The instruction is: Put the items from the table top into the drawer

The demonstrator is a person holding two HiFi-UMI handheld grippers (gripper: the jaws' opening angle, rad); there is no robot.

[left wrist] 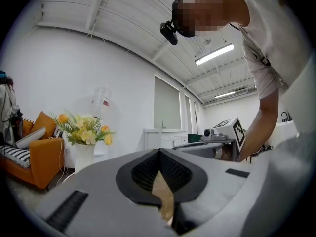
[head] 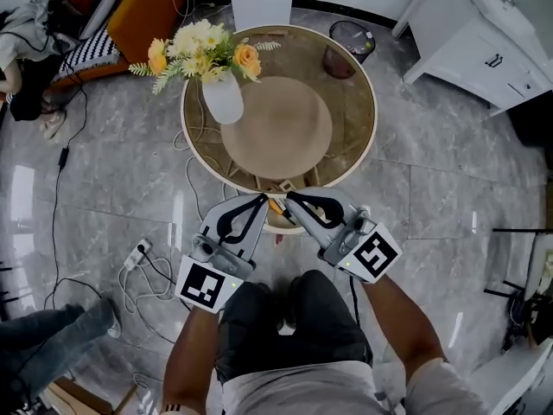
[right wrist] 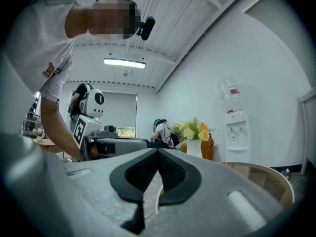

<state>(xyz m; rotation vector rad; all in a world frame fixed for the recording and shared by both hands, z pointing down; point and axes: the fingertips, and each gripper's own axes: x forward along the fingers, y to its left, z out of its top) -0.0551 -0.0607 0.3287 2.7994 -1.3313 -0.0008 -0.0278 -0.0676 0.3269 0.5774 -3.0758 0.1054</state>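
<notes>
Nearest the person, left gripper and right gripper hang shut and empty at the near rim of the table; beyond, the vase of flowers stands upright at a round mat's edge. Top-heavy, it could topple if nudged by closed jaws

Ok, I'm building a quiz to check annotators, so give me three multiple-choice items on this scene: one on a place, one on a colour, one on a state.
1. Where on the table does the vase stand?
A) the left part of the top
B) the right part of the top
C) the near edge, by the grippers

2. What colour is the vase?
A) black
B) white
C) blue

3. How is the right gripper?
A) open
B) shut on the vase
C) shut, holding nothing

Answers:
1 A: the head view shows it on the table's left.
2 B: its body is plain white.
3 C: the right gripper view shows the tips meeting with nothing between them.
</notes>
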